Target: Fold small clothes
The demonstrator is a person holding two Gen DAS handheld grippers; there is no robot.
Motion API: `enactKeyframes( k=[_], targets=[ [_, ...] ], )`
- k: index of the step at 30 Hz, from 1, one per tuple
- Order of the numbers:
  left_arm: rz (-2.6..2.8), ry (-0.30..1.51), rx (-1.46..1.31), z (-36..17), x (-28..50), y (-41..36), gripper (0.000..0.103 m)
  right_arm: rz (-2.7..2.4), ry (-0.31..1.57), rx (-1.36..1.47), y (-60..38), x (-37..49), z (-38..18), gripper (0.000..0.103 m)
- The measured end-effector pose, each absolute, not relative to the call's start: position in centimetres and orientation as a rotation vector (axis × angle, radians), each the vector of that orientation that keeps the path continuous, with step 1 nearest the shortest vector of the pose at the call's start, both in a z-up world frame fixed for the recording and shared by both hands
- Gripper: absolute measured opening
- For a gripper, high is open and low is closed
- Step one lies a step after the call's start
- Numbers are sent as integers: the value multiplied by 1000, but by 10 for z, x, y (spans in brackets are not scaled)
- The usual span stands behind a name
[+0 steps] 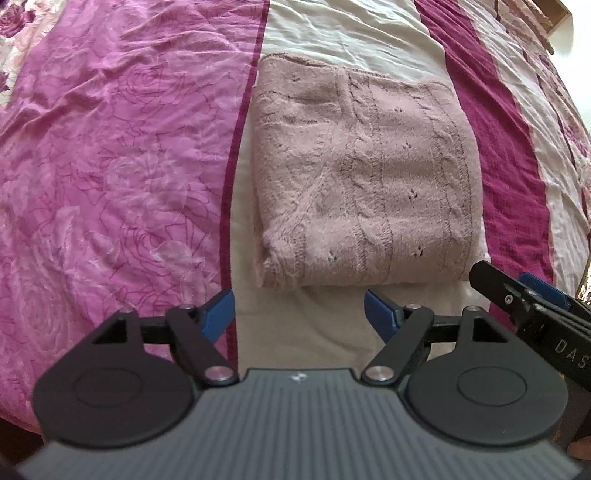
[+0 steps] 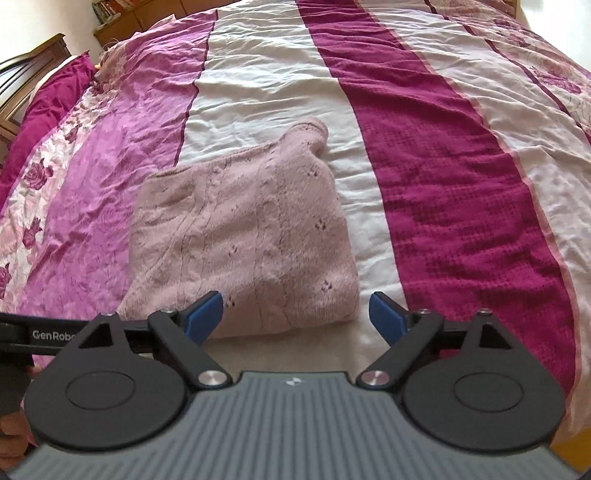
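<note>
A pale pink cable-knit sweater lies folded into a compact rectangle on the white stripe of the bed cover; it also shows in the right wrist view. My left gripper is open and empty, just short of the sweater's near edge. My right gripper is open and empty, its blue fingertips at the sweater's near right corner, not holding it. The right gripper's body shows at the right edge of the left wrist view.
The bed cover has pink rose-print, white and magenta stripes. A magenta pillow and a wooden headboard with shelves lie at the far left in the right wrist view.
</note>
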State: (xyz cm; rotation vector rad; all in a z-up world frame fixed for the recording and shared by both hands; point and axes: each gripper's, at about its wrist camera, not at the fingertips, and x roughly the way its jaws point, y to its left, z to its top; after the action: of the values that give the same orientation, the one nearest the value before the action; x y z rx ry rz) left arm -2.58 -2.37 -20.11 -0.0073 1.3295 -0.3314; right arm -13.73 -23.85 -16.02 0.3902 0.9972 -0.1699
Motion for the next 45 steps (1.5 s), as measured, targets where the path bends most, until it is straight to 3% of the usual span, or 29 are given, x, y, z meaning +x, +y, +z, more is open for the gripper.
enactKeyframes(
  k=[45],
  targets=[
    [-302, 1305, 103, -204, -42, -31, 78, -184, 1035, 401, -230, -145, -167, 93]
  ],
)
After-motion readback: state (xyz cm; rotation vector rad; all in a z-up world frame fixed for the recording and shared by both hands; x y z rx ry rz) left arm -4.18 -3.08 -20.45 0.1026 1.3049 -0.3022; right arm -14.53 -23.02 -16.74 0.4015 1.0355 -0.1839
